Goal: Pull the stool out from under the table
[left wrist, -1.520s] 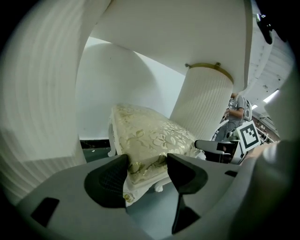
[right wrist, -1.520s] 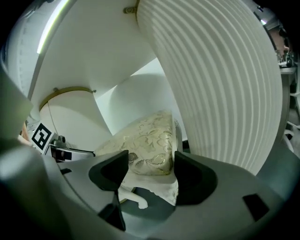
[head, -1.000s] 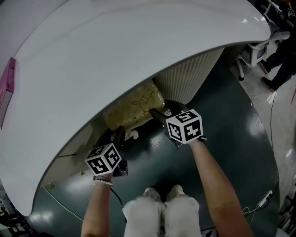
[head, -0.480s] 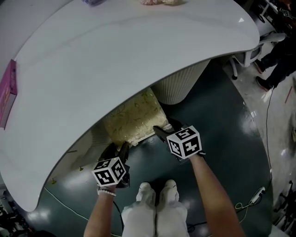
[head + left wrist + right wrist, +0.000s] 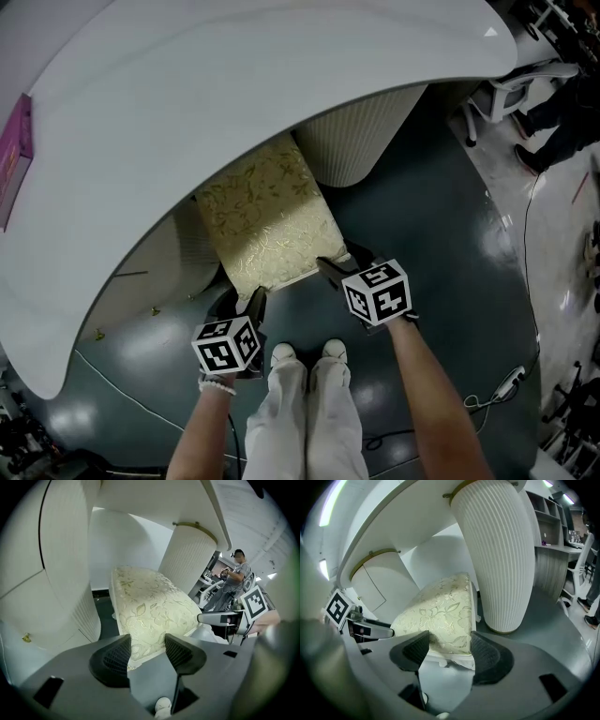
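Gripping stool (image 5: 267,216) at its near edge w/ both tools. Pinching near-left corner of the cream floral cushion w/ left gripper (image 5: 246,302), pads pressing into fabric on either side. Clamping near-right corner the same way w/ right gripper (image 5: 336,264), jaws narrow, cushion rim between them. Sitting approx. half out from under white table (image 5: 234,94): far end of seat tucked beneath the curved tabletop edge, near end out over dark green floor (image 5: 441,225). Squeezing between two ribbed white supports, w/ round pedestal (image 5: 361,141) just beside stool's right side and flatter ribbed base (image 5: 183,248) near its left. Standing in white shoes (image 5: 305,354) right behind stool's near edge, between the two grippers. Noting pink item (image 5: 17,155) on tabletop's left rim, well apart from stool. Noting thin cable (image 5: 141,401) trailing over floor at lower left, power strip (image 5: 514,382) w/ cord at lower right, and white chair (image 5: 516,89) past table's right end. Catching another person (image 5: 238,571) in bkgd of left gripper view, far beyond pedestal.
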A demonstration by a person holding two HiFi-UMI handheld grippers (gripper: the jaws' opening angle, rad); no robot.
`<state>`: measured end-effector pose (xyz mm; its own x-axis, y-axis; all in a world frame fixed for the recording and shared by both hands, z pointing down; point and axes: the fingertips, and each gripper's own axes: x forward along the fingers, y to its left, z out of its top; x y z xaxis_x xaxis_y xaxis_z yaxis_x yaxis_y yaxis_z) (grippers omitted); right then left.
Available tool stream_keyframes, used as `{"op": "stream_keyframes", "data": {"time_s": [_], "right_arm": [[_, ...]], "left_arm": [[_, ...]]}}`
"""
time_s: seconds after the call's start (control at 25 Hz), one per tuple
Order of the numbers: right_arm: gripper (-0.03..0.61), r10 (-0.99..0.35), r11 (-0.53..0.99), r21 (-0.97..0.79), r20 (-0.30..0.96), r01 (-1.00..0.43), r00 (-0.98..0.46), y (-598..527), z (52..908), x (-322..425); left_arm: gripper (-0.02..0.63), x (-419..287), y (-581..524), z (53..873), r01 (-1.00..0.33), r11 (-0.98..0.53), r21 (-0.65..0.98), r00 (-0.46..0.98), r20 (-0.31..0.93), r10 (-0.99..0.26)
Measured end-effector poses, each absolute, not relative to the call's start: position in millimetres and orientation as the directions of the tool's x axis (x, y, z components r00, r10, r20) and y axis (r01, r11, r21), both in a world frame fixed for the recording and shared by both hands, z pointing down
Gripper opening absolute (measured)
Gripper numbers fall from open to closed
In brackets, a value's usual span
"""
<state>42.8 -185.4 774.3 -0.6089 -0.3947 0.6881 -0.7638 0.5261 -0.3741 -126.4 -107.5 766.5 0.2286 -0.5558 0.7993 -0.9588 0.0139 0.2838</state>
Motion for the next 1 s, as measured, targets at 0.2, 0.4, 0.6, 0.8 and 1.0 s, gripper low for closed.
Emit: {"op": "stream_keyframes", "data": {"time_s": [0.2, 0.4, 0.6, 0.8, 1.0], "right_arm": [[0.296, -0.381, 0.527, -0.378, 0.695, -0.761, -0.609, -158.7, 774.1, 51.3], [0.296, -0.372, 0.52, -0.379, 0.707, -0.766, -0.602, -133.0, 775.3, 59.8], [0.295, -0.365, 0.505, -0.379, 0.72, -0.776, -0.59, -106.3, 775.0, 72.2], [0.296, -0.355, 0.487, -0.377, 0.738, -0.787, -0.574, -79.9, 775.7, 83.3], [0.295, -0.352, 0.47, -0.376, 0.75, -0.799, -0.56, -55.2, 774.6, 95.5]], "left_arm": [[0.241, -118.1, -79.9, 766.0, -0.96, 0.005, 0.281, 0.235, 0.811, -0.535], [0.239, -110.6, -56.4, 767.5, -0.959, -0.002, 0.282, 0.243, 0.822, -0.515], [0.239, -99.5, -32.0, 767.4, -0.958, -0.017, 0.285, 0.257, 0.836, -0.485], [0.235, -89.1, -6.2, 768.3, -0.956, -0.032, 0.29, 0.272, 0.846, -0.458], [0.23, -78.4, 16.3, 767.3, -0.956, -0.059, 0.287, 0.284, 0.859, -0.426]]}}
